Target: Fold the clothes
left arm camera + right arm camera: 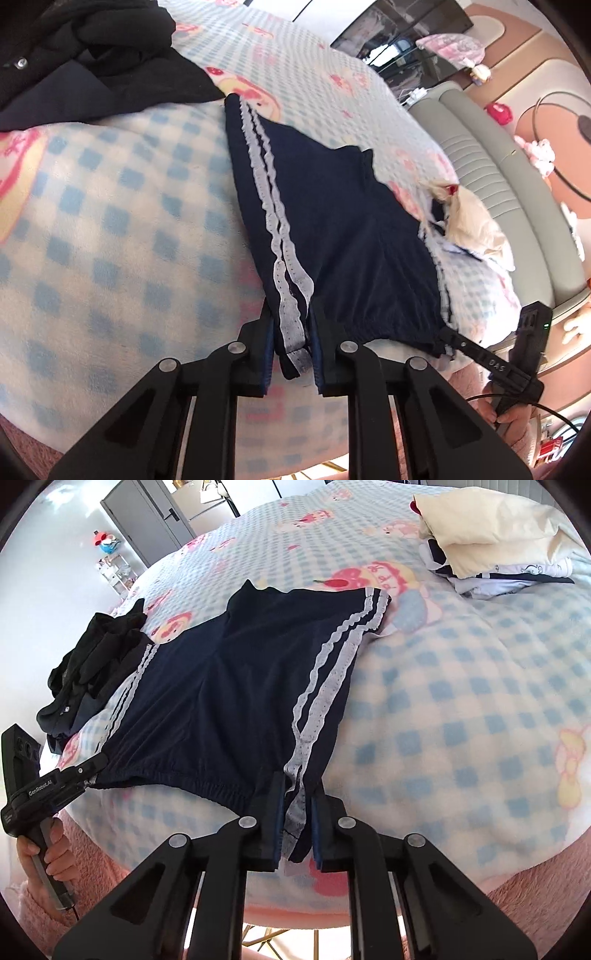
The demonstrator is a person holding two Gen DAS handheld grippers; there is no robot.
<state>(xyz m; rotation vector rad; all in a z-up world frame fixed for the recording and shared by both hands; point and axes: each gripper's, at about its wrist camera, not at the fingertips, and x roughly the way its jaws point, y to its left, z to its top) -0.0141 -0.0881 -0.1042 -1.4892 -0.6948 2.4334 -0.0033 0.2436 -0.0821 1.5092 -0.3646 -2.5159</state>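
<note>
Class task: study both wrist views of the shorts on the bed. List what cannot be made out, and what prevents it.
- Left wrist view: the left gripper covers the waistband corner of the navy shorts.
- Right wrist view: the right gripper covers the other corner.
- Right wrist view: the black garment pile hides one leg's hem.
- Both views: the folded stack's lower items lie under the cream piece.

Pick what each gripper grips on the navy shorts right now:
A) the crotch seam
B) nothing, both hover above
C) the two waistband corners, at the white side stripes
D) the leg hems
C: the left gripper and right gripper each pinch a striped waistband corner of the navy shorts.
</note>
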